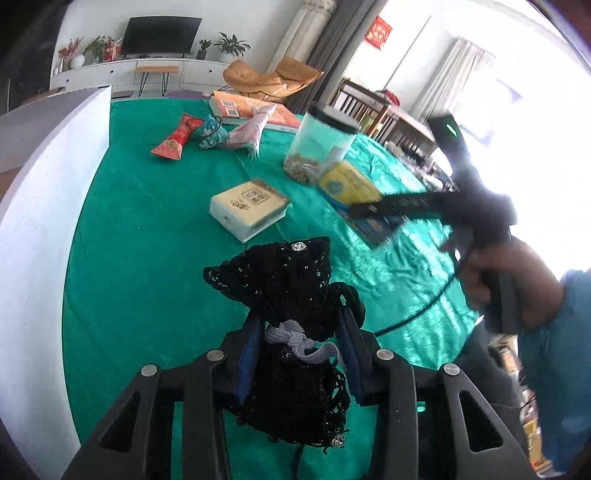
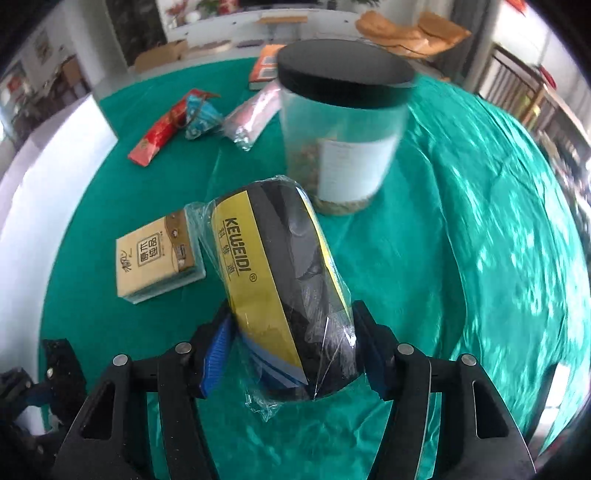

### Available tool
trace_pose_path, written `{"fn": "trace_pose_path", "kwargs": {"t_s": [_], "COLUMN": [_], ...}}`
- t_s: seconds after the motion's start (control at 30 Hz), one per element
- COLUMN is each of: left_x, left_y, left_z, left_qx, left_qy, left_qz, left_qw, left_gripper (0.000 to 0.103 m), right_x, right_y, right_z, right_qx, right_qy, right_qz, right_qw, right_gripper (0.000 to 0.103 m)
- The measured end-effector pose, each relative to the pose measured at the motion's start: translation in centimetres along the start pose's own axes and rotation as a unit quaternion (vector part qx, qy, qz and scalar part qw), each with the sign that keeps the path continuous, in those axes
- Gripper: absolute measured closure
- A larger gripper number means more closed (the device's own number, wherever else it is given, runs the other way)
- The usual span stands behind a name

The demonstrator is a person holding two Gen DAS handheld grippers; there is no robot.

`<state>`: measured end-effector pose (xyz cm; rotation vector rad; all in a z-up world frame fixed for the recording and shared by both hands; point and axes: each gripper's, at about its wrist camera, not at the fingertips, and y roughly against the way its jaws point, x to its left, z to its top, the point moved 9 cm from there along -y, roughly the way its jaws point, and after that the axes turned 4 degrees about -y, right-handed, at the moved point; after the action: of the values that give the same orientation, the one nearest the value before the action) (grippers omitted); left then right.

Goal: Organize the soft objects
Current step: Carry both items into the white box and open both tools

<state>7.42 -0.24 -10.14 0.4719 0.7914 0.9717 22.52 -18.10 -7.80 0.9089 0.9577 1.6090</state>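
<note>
- My left gripper [image 1: 295, 332] is clamped on a black lace pouch [image 1: 284, 295], bottom centre of the left wrist view, held above the green tablecloth [image 1: 147, 221].
- My right gripper [image 2: 291, 343] holds a plastic-wrapped yellow-and-black package [image 2: 280, 280], lower centre of its view.
- On the cloth I see a tissue pack [image 2: 159, 254] at left and a clear jar [image 2: 343, 125] with a black lid, upper centre.
- 3 fabric sachets [image 1: 210, 134] lie far back; behind them, a TV [image 1: 160, 35] and potted plants [image 1: 231, 44] line the wall.
</note>
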Motion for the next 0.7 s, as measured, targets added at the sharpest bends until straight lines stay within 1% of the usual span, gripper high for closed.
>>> {"fn": "trace_pose_path", "kwargs": {"t_s": [0.03, 0.1, 0.2, 0.27, 0.33, 0.4, 0.47, 0.53, 0.57, 0.6, 0.63, 0.67, 0.7], "left_x": [-0.2, -0.4, 0.0, 1.0, 2.7, 5.4, 8.6, 12.1, 14.1, 15.7, 17.4, 19.0, 20.1], "left_y": [0.8, 2.1, 5.1, 8.2, 11.3, 14.7, 17.9, 20.8, 22.1, 22.9, 23.7, 24.5, 25.3], "left_z": [0.2, 1.1, 2.9, 4.1, 4.9, 5.1, 4.5, 3.3, 2.5, 1.7, 0.7, -0.2, -0.9], "left_qx": [-0.008, -0.025, -0.058, -0.086, -0.108, -0.126, -0.136, -0.139, -0.134, -0.126, -0.116, -0.109, -0.11], "left_qy": [0.007, 0.02, 0.038, 0.041, 0.041, 0.049, 0.061, 0.08, 0.09, 0.098, 0.107, 0.117, 0.123], "left_qz": [-0.009, -0.02, -0.035, -0.024, 0.002, 0.042, 0.095, 0.154, 0.189, 0.22, 0.256, 0.292, 0.316], "left_qw": [0.9999, 0.9993, 0.997, 0.9952, 0.9933, 0.9899, 0.9843, 0.9748, 0.9687, 0.9624, 0.9537, 0.943, 0.9345], "left_gripper": [0.064, 0.064, 0.064, 0.064, 0.064, 0.064, 0.063, 0.06, 0.051, 0.039, 0.018, 0.004, 0.004], "right_x": [-1.1, -2.4, -3.0, -1.6, 1.4, 6.2, 11.8, 18.0, 20.6, 23.5, 26.6, 28.9, 31.1], "right_y": [1.2, 3.2, 5.5, 6.9, 8.5, 10.2, 12.0, 13.7, 14.4, 15.0, 15.4, 15.5, 15.4], "right_z": [-0.9, -2.3, -4.2, -4.9, -4.5, -4.2, -3.9, -3.9, -4.1, -4.5, -4.9, -5.5, -6.2], "right_qx": [-0.009, -0.024, -0.039, -0.044, -0.046, -0.046, -0.039, -0.026, -0.021, -0.015, -0.007, 0.001, 0.012], "right_qy": [-0.033, -0.08, -0.154, -0.177, -0.175, -0.152, -0.124, -0.093, -0.077, -0.06, -0.041, -0.023, -0.002], "right_qz": [0.018, 0.057, 0.131, 0.18, 0.23, 0.275, 0.325, 0.375, 0.391, 0.406, 0.421, 0.431, 0.437], "right_qw": [0.999, 0.995, 0.979, 0.967, 0.956, 0.948, 0.937, 0.922, 0.917, 0.912, 0.906, 0.902, 0.899], "right_gripper": [0.039, 0.039, 0.039, 0.039, 0.039, 0.039, 0.039, 0.039, 0.039, 0.039, 0.038, 0.035, 0.032]}}
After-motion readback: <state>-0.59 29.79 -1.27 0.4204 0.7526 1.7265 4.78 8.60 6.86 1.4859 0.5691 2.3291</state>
